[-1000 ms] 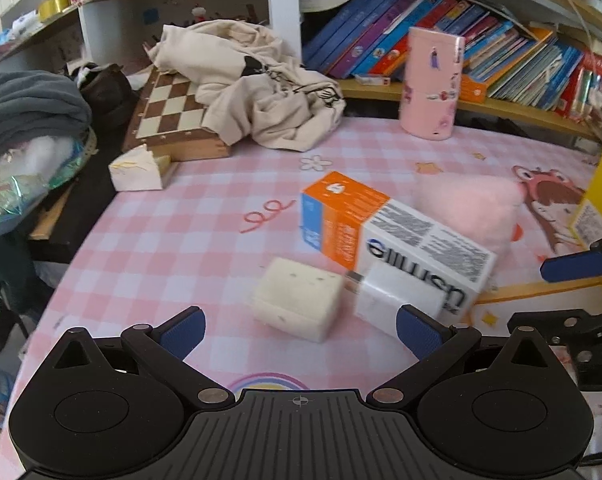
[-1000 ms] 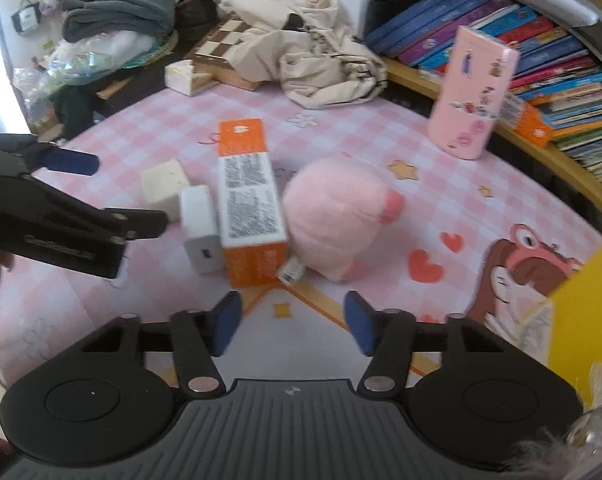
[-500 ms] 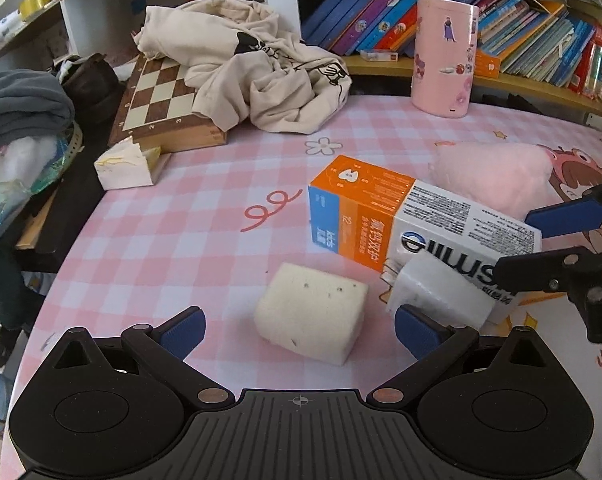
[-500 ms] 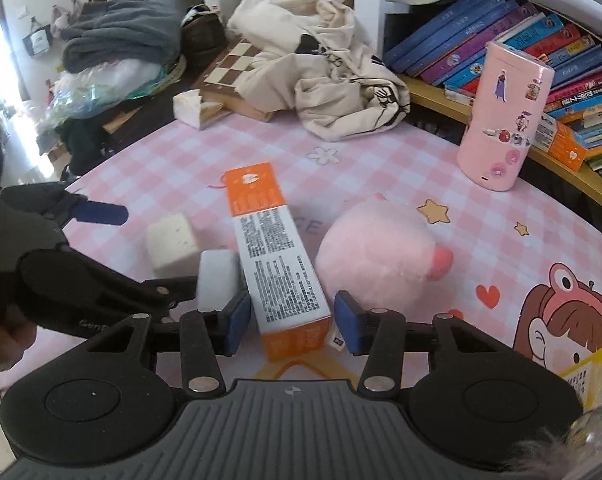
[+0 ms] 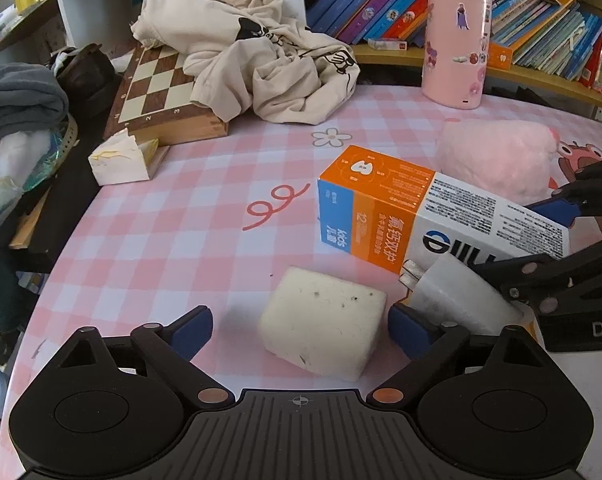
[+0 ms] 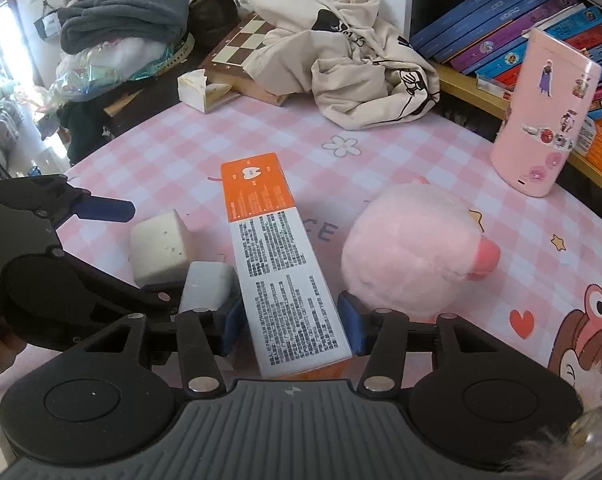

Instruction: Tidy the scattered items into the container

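Observation:
A cream sponge block [image 5: 321, 324] lies on the pink checked tablecloth [image 5: 173, 248] between the jaws of my left gripper [image 5: 301, 328]. Those jaws are closing, with a gap still on the sponge's left side. An orange and white toothpaste box [image 6: 285, 272] lies lengthwise between the pads of my right gripper [image 6: 291, 326], which straddle its near end closely; the box rests flat on the table. A white power adapter [image 6: 207, 284] sits between the sponge [image 6: 161, 248] and the box. The pink plush toy [image 6: 409, 256] lies right of the box. No container for the items is in view.
A chessboard [image 5: 157, 84] under a beige garment [image 5: 261, 52] and a torn tissue box [image 5: 121, 160] sit at the back left. A pink stickered canister [image 6: 545, 120] stands by the bookshelf [image 6: 501, 28]. The two grippers are close side by side, with the left gripper's finger [image 6: 105, 208] beyond the sponge.
Both grippers moved forward and down. The sponge now sits between the left jaws, which have narrowed. The right pads have come along both sides of the toothpaste box's near end.

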The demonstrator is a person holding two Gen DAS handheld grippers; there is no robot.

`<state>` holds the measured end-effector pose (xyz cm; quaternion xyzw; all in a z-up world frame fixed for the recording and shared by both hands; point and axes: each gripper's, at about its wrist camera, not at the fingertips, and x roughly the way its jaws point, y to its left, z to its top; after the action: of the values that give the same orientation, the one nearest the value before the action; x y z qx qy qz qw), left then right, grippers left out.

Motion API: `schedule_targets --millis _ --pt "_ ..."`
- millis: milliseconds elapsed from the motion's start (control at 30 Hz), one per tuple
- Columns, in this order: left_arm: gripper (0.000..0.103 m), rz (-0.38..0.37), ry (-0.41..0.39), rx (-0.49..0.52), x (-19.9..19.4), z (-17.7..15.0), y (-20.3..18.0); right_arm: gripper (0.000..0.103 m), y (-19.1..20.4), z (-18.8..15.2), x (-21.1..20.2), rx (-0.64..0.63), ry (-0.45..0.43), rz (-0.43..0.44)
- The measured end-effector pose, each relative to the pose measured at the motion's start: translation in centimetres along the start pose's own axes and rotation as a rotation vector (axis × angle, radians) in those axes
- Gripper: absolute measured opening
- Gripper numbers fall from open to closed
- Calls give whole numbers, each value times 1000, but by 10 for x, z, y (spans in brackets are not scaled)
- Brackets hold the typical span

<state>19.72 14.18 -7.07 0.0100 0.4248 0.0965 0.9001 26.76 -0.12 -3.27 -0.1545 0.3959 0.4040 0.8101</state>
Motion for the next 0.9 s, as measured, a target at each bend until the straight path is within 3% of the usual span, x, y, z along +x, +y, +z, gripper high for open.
schedule_targets --millis 333,533,733,900 --pt "54 -96 9 0 -13 -11 3 38 -3 -27 -25 26 23 -45" --pt "49 -98 14 -33 -29 -26 9 37 -4 -55 -52 47 71 -48" --pt "49 -157 44 -21 -56 -51 1 38 5 -82 -78 38 120 -28" --pt "53 -163 55 5 -65 -60 -11 40 10 -82 -80 49 117 -27"
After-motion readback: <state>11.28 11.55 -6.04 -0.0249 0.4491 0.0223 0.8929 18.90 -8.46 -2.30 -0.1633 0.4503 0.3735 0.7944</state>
